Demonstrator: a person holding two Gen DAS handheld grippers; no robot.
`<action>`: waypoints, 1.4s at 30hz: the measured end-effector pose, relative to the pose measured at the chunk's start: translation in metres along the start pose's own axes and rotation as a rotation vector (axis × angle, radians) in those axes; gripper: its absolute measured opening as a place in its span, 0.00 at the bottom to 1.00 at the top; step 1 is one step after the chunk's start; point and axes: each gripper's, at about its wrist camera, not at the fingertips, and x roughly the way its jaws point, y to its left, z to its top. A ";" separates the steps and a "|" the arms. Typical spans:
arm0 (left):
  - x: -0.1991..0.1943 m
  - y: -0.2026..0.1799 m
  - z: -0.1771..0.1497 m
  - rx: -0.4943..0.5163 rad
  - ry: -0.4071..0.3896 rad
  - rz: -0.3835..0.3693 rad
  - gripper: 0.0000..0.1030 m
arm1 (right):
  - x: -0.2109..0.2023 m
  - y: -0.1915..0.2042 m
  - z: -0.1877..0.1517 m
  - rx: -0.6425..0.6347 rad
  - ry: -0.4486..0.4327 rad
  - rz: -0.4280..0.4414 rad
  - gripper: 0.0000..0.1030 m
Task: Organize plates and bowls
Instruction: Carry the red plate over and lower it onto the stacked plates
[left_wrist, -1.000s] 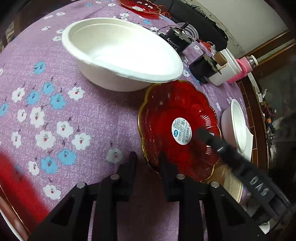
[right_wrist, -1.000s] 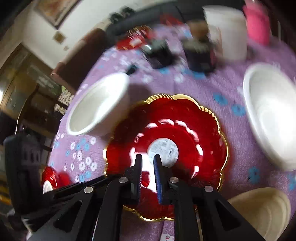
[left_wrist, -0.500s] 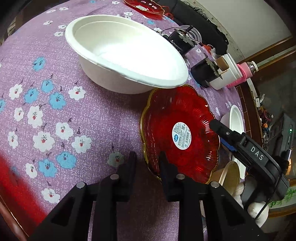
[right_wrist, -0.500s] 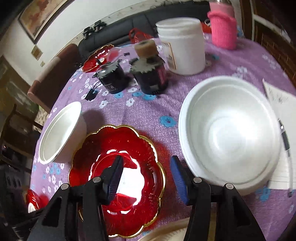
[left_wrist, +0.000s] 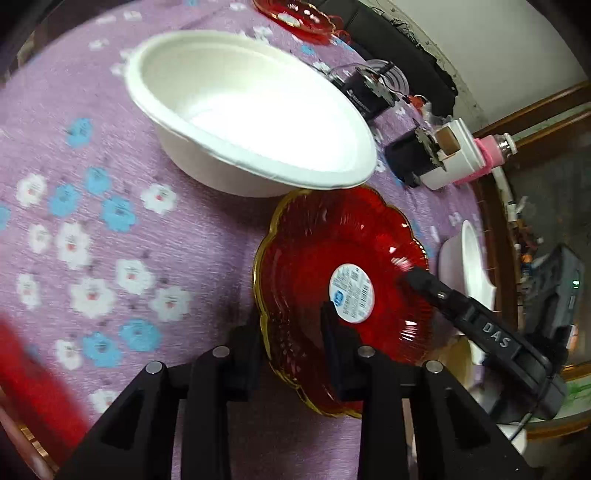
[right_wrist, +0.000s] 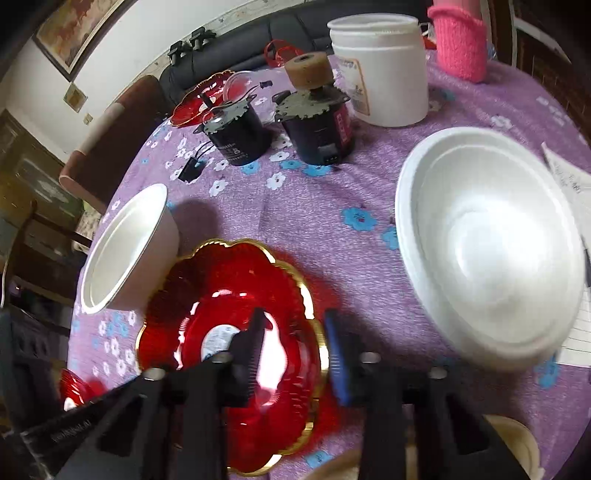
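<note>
A red glass plate (left_wrist: 351, 258) with a gold scalloped rim and a white sticker lies on the purple flowered cloth. My left gripper (left_wrist: 291, 325) is open, its jaws straddling the plate's near-left rim. My right gripper (right_wrist: 293, 336) is open too, its jaws straddling the plate's (right_wrist: 229, 295) right rim; its finger (left_wrist: 436, 291) shows over the plate in the left wrist view. A white bowl (left_wrist: 240, 110) stands just beyond the plate, also in the right wrist view (right_wrist: 125, 254). A second white bowl (right_wrist: 487, 240) sits to the right. Another red plate (right_wrist: 199, 99) lies at the far side.
Two black motors (right_wrist: 236, 136) (right_wrist: 317, 122), a white jar (right_wrist: 380, 62) and a pink-sleeved bottle (right_wrist: 458, 44) stand at the back. Papers (right_wrist: 572, 184) lie at the right edge. A tan bowl (right_wrist: 513, 443) sits near the front. A red object (left_wrist: 33, 376) is at the near left.
Both grippers opened wider and closed in on the red plate, the left onto its left rim, the right onto its right rim. The right gripper was shut one second ago.
</note>
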 end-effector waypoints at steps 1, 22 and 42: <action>-0.004 -0.001 -0.002 0.011 -0.018 0.024 0.26 | -0.003 -0.001 -0.002 0.013 -0.003 0.026 0.11; -0.122 0.023 -0.067 0.023 -0.237 -0.034 0.24 | -0.089 0.057 -0.071 -0.017 -0.153 0.170 0.09; -0.223 0.165 -0.128 -0.159 -0.407 0.020 0.25 | -0.057 0.207 -0.150 -0.191 -0.056 0.263 0.09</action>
